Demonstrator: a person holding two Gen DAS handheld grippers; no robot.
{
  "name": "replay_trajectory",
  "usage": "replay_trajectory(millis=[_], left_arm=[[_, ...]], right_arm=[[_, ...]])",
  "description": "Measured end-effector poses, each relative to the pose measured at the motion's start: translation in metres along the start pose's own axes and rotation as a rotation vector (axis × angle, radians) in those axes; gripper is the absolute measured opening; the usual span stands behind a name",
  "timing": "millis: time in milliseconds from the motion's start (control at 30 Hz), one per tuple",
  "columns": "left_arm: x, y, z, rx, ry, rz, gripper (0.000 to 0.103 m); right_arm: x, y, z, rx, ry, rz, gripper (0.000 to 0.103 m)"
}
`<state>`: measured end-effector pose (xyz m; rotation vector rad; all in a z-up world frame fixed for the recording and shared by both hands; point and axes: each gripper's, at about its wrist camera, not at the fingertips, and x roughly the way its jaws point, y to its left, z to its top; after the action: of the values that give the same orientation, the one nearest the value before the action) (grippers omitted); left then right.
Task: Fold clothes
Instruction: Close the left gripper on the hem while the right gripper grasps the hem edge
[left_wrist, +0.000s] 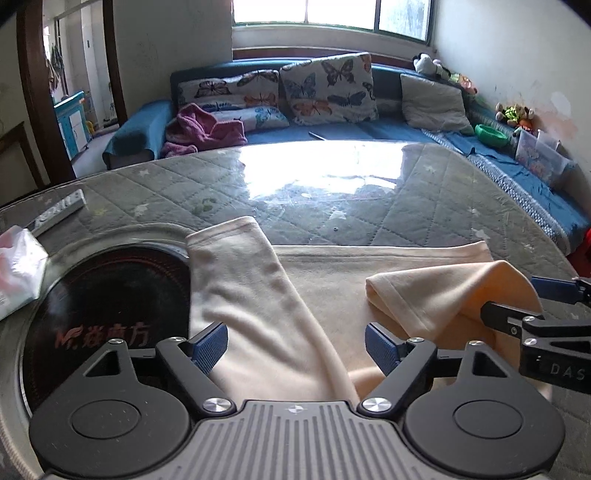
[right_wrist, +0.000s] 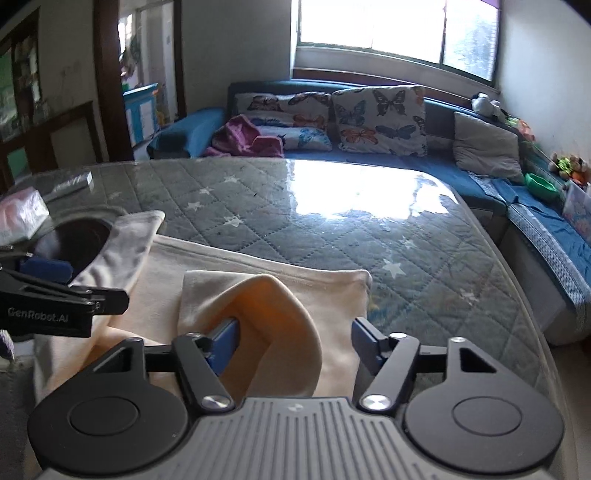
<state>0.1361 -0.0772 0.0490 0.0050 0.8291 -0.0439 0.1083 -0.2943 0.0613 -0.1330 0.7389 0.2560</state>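
On glass-topped table (left_wrist: 325, 184) w/ quilted star-print cloth under the glass: cream shirt (left_wrist: 332, 288) spread flat at near edge, one sleeve (left_wrist: 236, 280) lying over black round hob (left_wrist: 110, 295). Room: blue sofa (left_wrist: 369, 129), butterfly cushions (left_wrist: 328, 88), purple blanket (left_wrist: 203, 129), window behind. Green bowl (left_wrist: 491, 134) on sofa, contents not visible. Left gripper (left_wrist: 295, 345) jaws apart, over sleeve. Right gripper (right_wrist: 293, 341) jaws wide, other sleeve (right_wrist: 273, 325) humped between them, not pinched.

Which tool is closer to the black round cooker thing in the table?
The left tool. The black round cooker lies right beside its left finger. The right tool is farther off, over the folded right sleeve, with the shirt between.
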Motion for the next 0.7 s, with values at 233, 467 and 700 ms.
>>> replay_trajectory(millis=[233, 467, 700], left_arm=[[0.023, -0.006, -0.003, 0.025, 0.054, -0.015, 0.063], [0.021, -0.002, -0.004, 0.036, 0.021, 0.011, 0.024], [0.009, 0.013, -0.006, -0.012, -0.011, 0.011, 0.005]], right_arm=[[0.022, -0.005, 0.005, -0.004, 0.025, 0.027, 0.043], [0.023, -0.012, 0.004, 0.006, 0.018, 0.018, 0.022], [0.004, -0.021, 0.003, 0.029, -0.037, -0.028, 0.008]])
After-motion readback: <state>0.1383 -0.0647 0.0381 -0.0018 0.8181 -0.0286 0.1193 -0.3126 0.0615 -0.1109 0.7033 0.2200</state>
